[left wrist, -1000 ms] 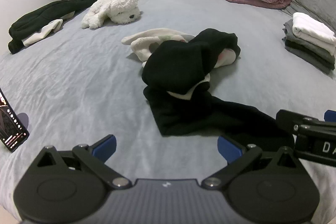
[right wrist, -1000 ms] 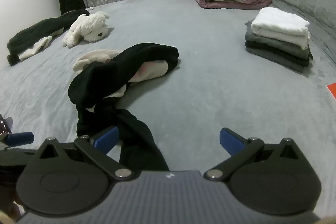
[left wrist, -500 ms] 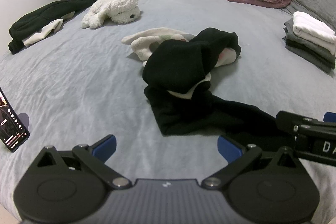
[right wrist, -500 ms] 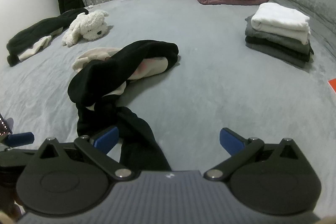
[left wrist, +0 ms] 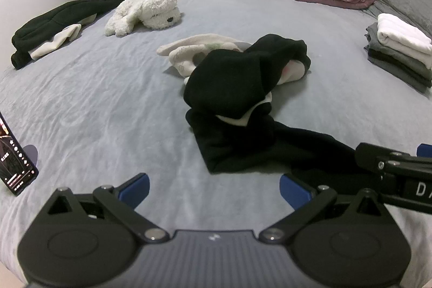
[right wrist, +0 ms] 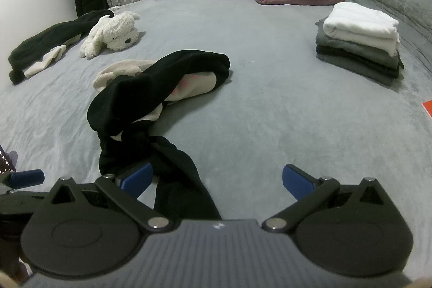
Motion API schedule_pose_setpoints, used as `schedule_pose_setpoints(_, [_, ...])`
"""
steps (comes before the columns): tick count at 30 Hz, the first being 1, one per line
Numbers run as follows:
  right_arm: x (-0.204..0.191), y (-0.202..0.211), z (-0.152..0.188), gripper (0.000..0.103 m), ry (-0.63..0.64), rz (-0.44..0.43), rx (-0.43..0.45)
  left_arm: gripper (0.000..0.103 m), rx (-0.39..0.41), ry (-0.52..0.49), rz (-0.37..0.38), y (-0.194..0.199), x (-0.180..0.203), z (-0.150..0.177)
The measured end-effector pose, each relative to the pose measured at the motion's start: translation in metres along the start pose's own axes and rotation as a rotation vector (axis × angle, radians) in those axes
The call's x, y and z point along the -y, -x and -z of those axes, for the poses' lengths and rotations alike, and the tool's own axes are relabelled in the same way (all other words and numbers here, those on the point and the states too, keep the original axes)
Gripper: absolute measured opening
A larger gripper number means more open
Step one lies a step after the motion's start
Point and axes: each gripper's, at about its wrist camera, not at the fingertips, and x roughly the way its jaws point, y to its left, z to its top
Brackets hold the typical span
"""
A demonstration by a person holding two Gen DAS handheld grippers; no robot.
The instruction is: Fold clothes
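Left wrist view: the left tool hangs spread wide over the grey bed, pinching nothing. The crumpled black garment lies mid-bed, tangled with a cream garment; its tail runs toward the near edge.

Right wrist view: the right tool is also spread, empty, the black garment's tail passing just beside its left finger. A folded stack sits near the bed's right edge.
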Motion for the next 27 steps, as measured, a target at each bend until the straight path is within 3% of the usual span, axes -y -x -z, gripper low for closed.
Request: schedule_pose_setpoints(27, [-0.0012, -0.0012, 0.0007, 0.103, 0.002, 0.002, -0.007, 0.103, -0.006, -0.007, -0.005, -0.0012, 0.0010, 0.0008])
